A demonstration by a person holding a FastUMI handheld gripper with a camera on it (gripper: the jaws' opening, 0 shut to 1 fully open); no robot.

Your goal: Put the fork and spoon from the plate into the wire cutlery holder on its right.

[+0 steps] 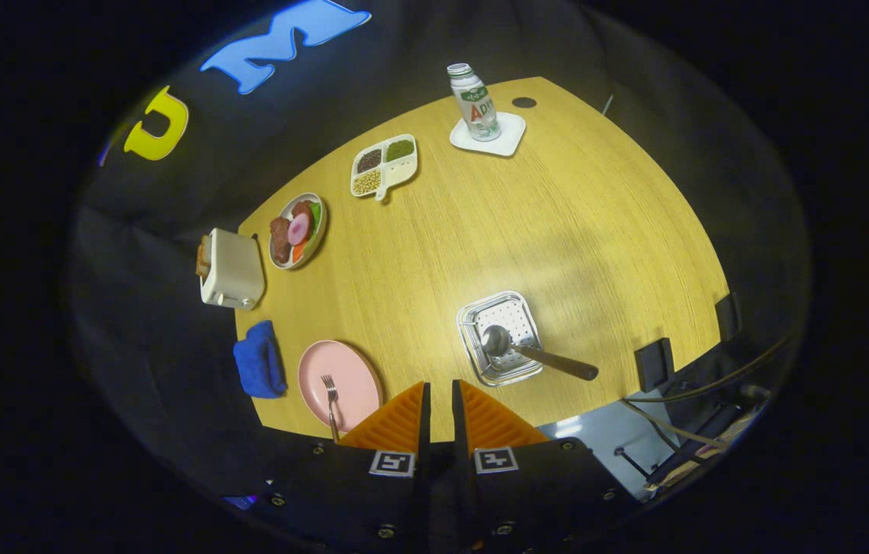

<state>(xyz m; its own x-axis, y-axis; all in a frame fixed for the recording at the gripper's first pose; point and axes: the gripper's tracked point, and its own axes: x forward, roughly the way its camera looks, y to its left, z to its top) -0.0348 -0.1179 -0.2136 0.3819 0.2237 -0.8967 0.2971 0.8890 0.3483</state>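
Nearly closed and empty, the hand-held gripper (439,400) hangs above a round pink plate (350,377) with a metal fork (331,396).

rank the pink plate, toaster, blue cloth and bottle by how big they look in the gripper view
1. Pink plate, partly behind the tool, whose fingers are nearly closed on nothing.
2. Toaster.
3. Blue cloth and bottle look alike; the bottle stands farther off, so I won't rank them.

Tool (438,400): ridged wedge fingers, square tags, screws
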